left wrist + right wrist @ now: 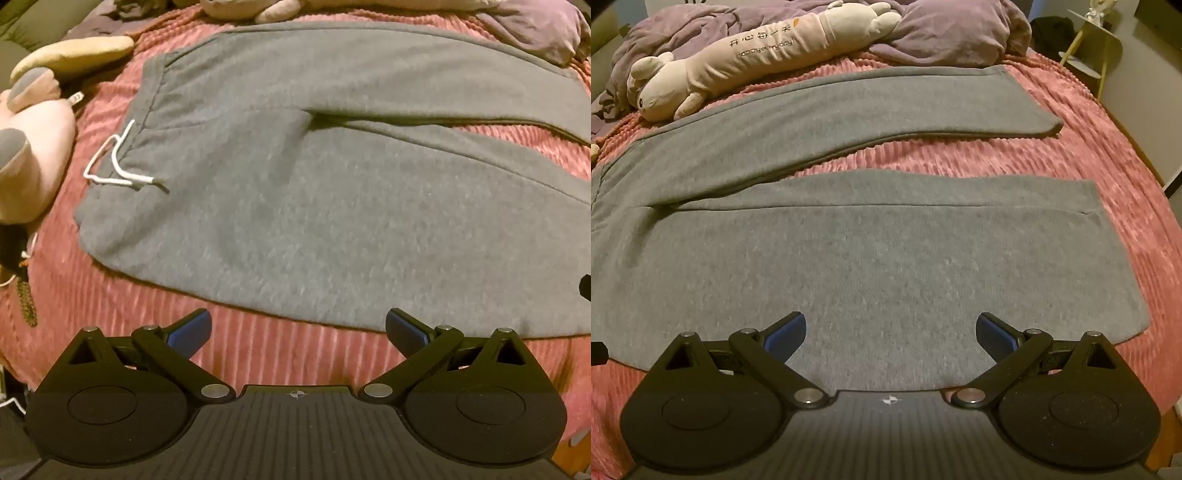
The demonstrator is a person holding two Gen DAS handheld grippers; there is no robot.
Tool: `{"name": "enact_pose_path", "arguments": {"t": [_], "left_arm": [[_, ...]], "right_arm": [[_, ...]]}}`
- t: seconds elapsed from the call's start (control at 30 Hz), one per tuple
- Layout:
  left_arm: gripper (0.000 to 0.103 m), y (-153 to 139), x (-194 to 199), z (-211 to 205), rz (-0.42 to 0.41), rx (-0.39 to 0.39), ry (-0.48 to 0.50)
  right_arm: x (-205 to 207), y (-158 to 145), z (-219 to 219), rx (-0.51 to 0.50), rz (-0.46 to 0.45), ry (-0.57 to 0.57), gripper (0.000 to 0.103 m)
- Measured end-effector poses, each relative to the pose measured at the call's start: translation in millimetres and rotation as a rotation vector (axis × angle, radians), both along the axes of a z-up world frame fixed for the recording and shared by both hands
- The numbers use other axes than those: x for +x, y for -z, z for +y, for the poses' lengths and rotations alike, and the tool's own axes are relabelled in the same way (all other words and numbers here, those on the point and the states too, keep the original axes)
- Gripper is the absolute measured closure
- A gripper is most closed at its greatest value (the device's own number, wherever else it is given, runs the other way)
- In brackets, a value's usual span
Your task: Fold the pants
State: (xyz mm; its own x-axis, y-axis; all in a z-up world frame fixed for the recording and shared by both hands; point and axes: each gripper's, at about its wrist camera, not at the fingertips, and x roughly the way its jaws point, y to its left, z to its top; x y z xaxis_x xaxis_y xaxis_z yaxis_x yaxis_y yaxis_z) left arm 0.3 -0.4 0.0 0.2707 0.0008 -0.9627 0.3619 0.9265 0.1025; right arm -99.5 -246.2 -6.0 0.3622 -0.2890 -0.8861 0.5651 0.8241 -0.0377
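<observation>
Grey sweatpants lie spread flat on a pink ribbed bedspread, waistband at the left with a white drawstring. In the right wrist view both legs run to the right, the far leg angled away from the near one. My left gripper hovers open over the bedspread just in front of the pants' near edge, nothing between its blue pads. My right gripper stands open above the near leg, close to its front edge, holding nothing.
A long white plush toy and a purple duvet lie along the far side of the bed. More plush toys sit at the left by the waistband. A small yellow stand is beyond the bed's right corner.
</observation>
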Motion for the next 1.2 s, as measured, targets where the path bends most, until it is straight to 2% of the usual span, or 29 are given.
{"name": "enact_pose_path", "arguments": {"t": [1.2], "left_arm": [[0.0, 7.8, 1.7, 2.5, 0.022, -0.022, 0.002]], "right_arm": [[3.1, 3.3, -0.4, 0.011, -0.005, 0.016, 0.004]]}}
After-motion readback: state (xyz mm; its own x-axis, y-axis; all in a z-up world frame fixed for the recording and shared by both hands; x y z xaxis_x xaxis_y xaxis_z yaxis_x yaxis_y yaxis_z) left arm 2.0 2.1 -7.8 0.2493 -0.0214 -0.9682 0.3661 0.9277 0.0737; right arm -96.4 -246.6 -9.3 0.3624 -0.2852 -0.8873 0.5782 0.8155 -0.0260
